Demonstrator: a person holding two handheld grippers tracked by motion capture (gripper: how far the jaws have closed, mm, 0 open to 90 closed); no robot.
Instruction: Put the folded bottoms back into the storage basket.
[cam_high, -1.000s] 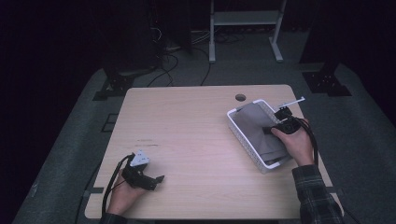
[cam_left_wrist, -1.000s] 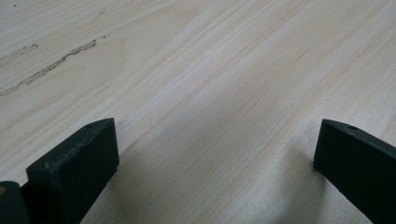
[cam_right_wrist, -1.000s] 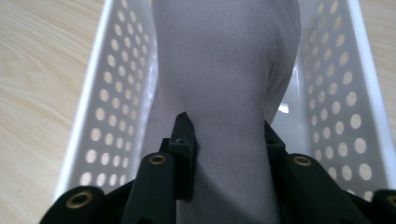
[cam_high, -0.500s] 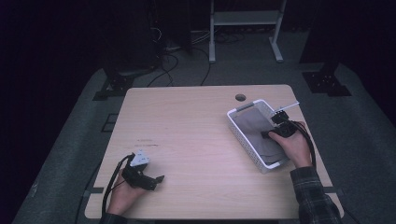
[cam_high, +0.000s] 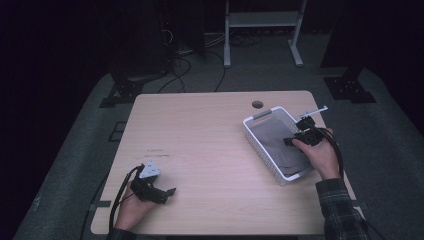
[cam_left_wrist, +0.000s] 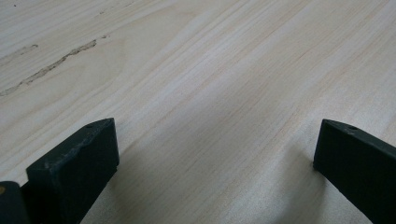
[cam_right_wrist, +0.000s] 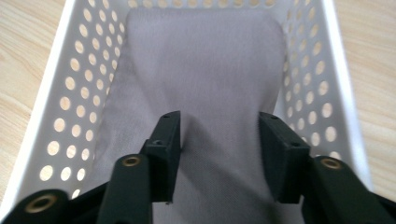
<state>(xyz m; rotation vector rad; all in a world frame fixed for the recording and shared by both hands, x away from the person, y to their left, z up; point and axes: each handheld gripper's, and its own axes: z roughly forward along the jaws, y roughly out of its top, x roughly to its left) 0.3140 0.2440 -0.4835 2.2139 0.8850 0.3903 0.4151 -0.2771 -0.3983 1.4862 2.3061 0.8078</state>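
A white perforated basket (cam_high: 253, 135) stands at the table's right side, with a grey folded cloth (cam_high: 280, 145) lying inside it. My right gripper (cam_high: 295, 140) reaches into the basket from its right rim. In the right gripper view the jaws are open and press down on the grey cloth (cam_right_wrist: 205, 70), which bulges a little between them; the basket wall (cam_right_wrist: 79, 84) runs on both sides. My left gripper (cam_high: 167, 192) rests low on the table near the front left edge. Its jaws stand wide open over bare wood (cam_left_wrist: 210, 93), with nothing between them.
The light wooden table (cam_high: 200, 130) has a round cable hole (cam_high: 257, 104) at the back. A dark scratch mark (cam_left_wrist: 51, 67) runs across the wood ahead of the left gripper. Dark floor, cables and a white stand's legs (cam_high: 260, 30) lie beyond the table.
My right gripper has dropped from the basket's far right rim down into the basket, onto the grey cloth. The left gripper has stayed where it was.
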